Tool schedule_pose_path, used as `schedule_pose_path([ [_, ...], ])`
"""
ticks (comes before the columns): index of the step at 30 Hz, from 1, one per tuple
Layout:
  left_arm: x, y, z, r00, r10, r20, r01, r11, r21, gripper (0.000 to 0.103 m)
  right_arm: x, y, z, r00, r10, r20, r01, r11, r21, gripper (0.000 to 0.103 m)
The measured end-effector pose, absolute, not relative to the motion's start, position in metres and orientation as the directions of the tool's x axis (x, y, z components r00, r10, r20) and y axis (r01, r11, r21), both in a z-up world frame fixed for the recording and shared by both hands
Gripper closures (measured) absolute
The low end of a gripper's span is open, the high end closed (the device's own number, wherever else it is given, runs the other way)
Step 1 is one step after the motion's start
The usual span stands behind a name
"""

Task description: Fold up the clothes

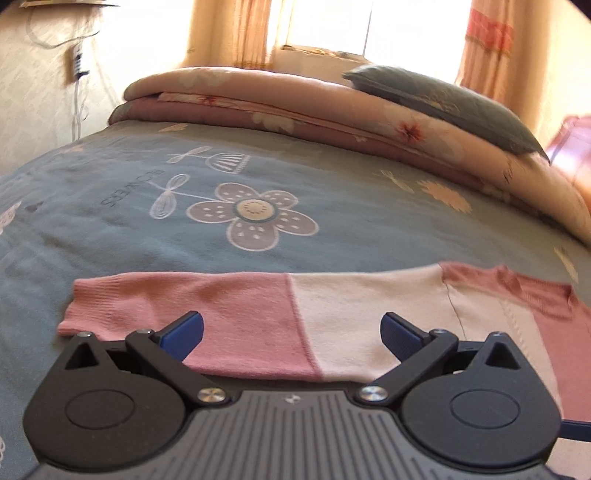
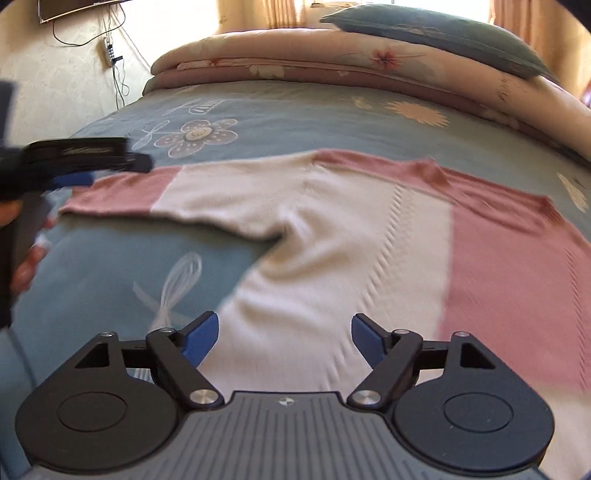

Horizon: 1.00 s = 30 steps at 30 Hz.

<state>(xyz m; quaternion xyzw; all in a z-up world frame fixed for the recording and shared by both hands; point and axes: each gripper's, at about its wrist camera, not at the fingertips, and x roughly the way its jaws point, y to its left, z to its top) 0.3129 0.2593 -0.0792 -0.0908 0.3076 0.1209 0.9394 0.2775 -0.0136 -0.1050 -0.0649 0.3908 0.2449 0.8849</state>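
The left tongs point(image 1: 291, 334) stood wide open, blue pads point(image 1: 184, 334) apart and gripping nothing, poised over the sweater's outstretched sleeve point(image 1: 207, 314) where pink met cream. The right tongs point(image 2: 284, 338) were open too, nothing pinched between them, hovering above the cream lower body of the sweater point(image 2: 332, 258). That pink-and-cream sweater lay spread flat on the bed point(image 2: 280, 110), front down or up I could not tell, its sleeve reaching out to the left. From the right wrist view, the left tongs showed as a dark blur at the sleeve's cuff, a hand point(image 2: 27, 266) around the handle. Beyond the sweater ran the blue sheet with its big flower print point(image 1: 255, 218), then a folded pink floral quilt point(image 1: 332, 107) with a grey-blue pillow point(image 1: 443, 103) on top, and bright curtains point(image 1: 236, 33) behind.
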Motion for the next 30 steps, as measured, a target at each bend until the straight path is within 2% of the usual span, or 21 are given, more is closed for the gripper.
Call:
schedule_pose_path([
  [3, 0.319, 0.235, -0.084, 0.783, 0.170, -0.599, -0.223, 0.975, -0.014, 0.001, 0.247, -0.040, -0.103, 0.590, 0.369, -0.718, -0.458, 0.885, 0.079, 0.019],
  [9, 0.338, 0.226, -0.102, 0.787, 0.131, -0.603, -0.141, 0.990, 0.032, 0.001, 0.216, -0.077, -0.095, 0.608, 0.369, -0.703, -0.416, 0.902, 0.114, 0.014],
  [12, 0.347, 0.250, -0.110, 0.767, 0.089, -0.636, -0.140, 0.990, -0.030, 0.001, 0.219, -0.084, -0.096, 0.609, 0.364, -0.705, -0.405, 0.906, 0.118, 0.014],
  [15, 0.350, 0.292, -0.119, 0.750, -0.053, -0.659, -0.118, 0.970, -0.213, 0.001, 0.224, -0.086, -0.099, 0.606, 0.377, -0.700, -0.389, 0.909, 0.153, 0.014],
  [18, 0.345, 0.343, -0.128, 0.759, -0.190, -0.622, -0.112, 0.904, -0.412, 0.001, 0.227, -0.089, -0.103, 0.601, 0.394, -0.696, -0.380, 0.906, 0.186, 0.014],
  [20, 0.340, 0.371, -0.129, 0.761, -0.236, -0.605, -0.106, 0.874, -0.474, 0.001, 0.228, -0.089, -0.106, 0.596, 0.399, -0.697, -0.382, 0.904, 0.191, 0.014],
  [26, 0.325, 0.426, -0.117, 0.715, -0.017, -0.699, -0.286, 0.905, -0.315, 0.001, 0.233, -0.098, -0.111, 0.600, 0.392, -0.697, -0.357, 0.911, 0.205, 0.014],
  [29, 0.325, 0.433, -0.108, 0.712, 0.025, -0.701, -0.335, 0.890, -0.309, 0.001, 0.236, -0.102, -0.113, 0.593, 0.399, -0.699, -0.345, 0.911, 0.227, 0.014],
  [30, 0.327, 0.435, -0.106, 0.723, 0.001, -0.690, -0.317, 0.889, -0.331, 0.001, 0.236, -0.102, -0.114, 0.589, 0.405, -0.699, -0.346, 0.909, 0.234, 0.014],
])
